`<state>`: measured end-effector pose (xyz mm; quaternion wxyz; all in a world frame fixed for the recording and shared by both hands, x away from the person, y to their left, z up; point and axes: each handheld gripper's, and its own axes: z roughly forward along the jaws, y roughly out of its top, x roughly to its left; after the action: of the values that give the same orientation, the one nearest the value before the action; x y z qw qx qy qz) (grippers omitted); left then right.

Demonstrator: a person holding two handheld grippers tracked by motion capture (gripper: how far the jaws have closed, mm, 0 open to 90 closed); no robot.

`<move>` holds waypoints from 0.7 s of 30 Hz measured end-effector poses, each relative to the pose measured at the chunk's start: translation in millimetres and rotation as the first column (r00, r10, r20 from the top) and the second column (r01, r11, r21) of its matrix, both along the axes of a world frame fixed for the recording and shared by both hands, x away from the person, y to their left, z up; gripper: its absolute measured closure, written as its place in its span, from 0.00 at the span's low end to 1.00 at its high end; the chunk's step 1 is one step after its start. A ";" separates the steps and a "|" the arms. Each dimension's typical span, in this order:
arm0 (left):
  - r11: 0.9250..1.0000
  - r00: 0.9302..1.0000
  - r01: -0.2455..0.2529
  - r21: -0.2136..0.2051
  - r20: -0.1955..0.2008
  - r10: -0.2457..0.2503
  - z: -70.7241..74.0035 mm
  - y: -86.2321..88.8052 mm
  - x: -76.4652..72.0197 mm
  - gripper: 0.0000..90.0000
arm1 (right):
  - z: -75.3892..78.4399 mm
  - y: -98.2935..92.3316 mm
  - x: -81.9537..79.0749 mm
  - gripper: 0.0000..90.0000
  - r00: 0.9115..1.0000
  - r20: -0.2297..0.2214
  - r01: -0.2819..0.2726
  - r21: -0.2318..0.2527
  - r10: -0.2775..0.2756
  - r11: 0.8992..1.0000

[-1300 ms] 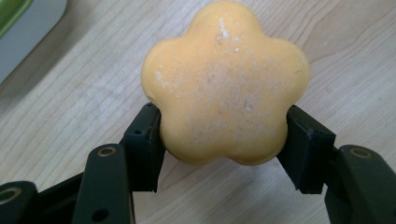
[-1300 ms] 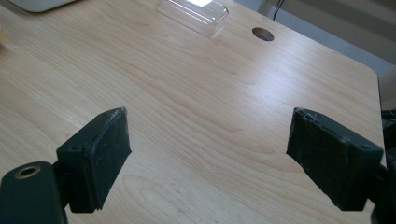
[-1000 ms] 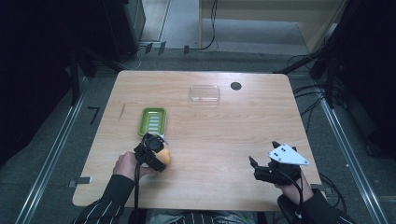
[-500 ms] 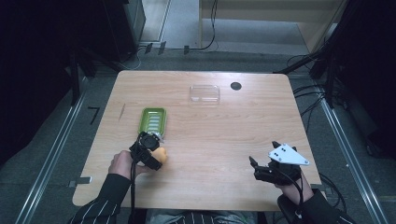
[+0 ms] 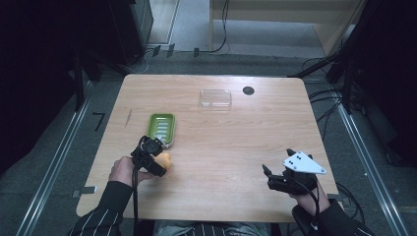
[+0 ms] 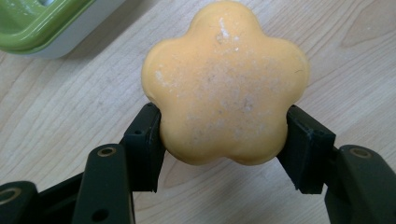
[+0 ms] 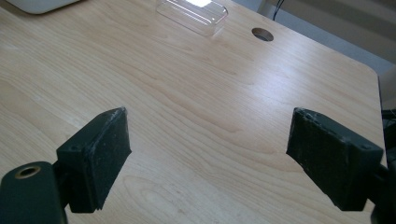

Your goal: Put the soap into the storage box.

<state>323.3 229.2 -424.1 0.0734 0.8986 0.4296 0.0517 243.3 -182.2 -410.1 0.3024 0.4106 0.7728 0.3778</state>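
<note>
A pale wooden counter (image 5: 236,147) with rounded corners carries the things. The landmark is a green rectangular plastic soap dish (image 5: 162,129) with a ribbed floor and a pale underside, lying left of the counter's middle.

Just beside the near end of that dish sits an orange flower-shaped bar of soap (image 5: 165,160) with five rounded lobes and a dusty, whitish-speckled top. The left hand-held gripper (image 5: 160,163) is clamped on it: in the left gripper view, the two black jaws press against opposite sides of the soap (image 6: 224,84), one in the notch on each flank, with wood grain visible beneath. A corner of the green dish (image 6: 42,23) shows at the upper left of that view, close to the soap but apart from it. The person's left hand (image 5: 123,170), in a dark pin-striped sleeve, holds the gripper from the near side of the dish.

Beyond the dish, toward the far edge and to its right, lies a clear rectangular plastic lid (image 5: 215,98), and farther right again a small dark round hole (image 5: 248,90) in the counter.

Well apart from the dish, at the near right corner, the right hand-held gripper (image 5: 268,173) carries a grey three-cornered plate on top. Its jaws stand wide apart with only bare wood between them; the right gripper view looks across the counter to the clear lid (image 7: 192,14) and the hole (image 7: 262,33).
</note>
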 end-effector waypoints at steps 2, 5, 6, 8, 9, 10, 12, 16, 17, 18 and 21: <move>1.000 1.000 -0.004 -0.003 0.000 0.004 0.2 0.8 0.2 0.44 | -0.1 0.4 0.0 0.15 1.000 -0.002 -0.001 -0.001 0.001 1.000; 1.000 1.000 -0.004 0.001 0.000 0.004 1.1 1.9 1.2 0.44 | -0.1 0.0 0.1 0.15 1.000 -0.001 0.000 0.001 0.000 1.000; 1.000 1.000 -0.005 0.002 0.002 0.005 1.5 2.0 1.5 0.44 | 0.0 -0.4 0.0 0.15 1.000 -0.002 -0.002 0.000 0.002 1.000; 1.000 1.000 -0.005 -0.004 0.001 0.005 3.2 2.1 2.2 0.44 | 0.0 -0.5 0.1 0.15 1.000 -0.001 -0.002 0.000 0.002 1.000; 1.000 1.000 0.000 -0.008 0.004 0.000 6.1 2.1 3.1 0.44 | 0.0 -0.5 0.1 0.15 1.000 -0.002 -0.002 0.000 0.002 1.000; 1.000 1.000 0.000 -0.008 0.004 0.000 6.1 2.1 3.1 0.44 | 0.0 -0.5 0.1 0.15 1.000 -0.002 -0.002 0.000 0.002 1.000; 1.000 1.000 0.000 -0.012 0.012 0.000 8.6 2.3 4.2 0.44 | 0.0 -0.3 0.1 0.15 1.000 -0.002 -0.001 0.002 0.001 1.000; 1.000 1.000 -0.001 -0.013 0.019 0.001 12.0 2.2 6.9 0.44 | -0.3 0.3 0.4 0.15 1.000 -0.001 -0.002 0.000 0.002 1.000; 1.000 1.000 -0.001 -0.013 0.019 0.001 12.0 2.2 6.9 0.44 | -0.3 0.3 0.4 0.15 1.000 -0.001 -0.002 0.000 0.002 1.000; 1.000 1.000 -0.001 -0.010 0.020 0.002 12.2 1.8 7.3 0.44 | -0.3 0.6 0.4 0.15 1.000 -0.002 -0.004 -0.003 0.004 1.000; 1.000 1.000 0.004 -0.009 0.021 -0.004 13.0 0.7 8.5 0.44 | -0.3 0.2 0.4 0.15 1.000 -0.003 -0.002 0.000 0.002 1.000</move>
<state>331.8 229.9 -411.1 0.0819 0.8985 0.4273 0.0590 243.7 -182.0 -410.4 0.3007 0.4104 0.7737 0.3776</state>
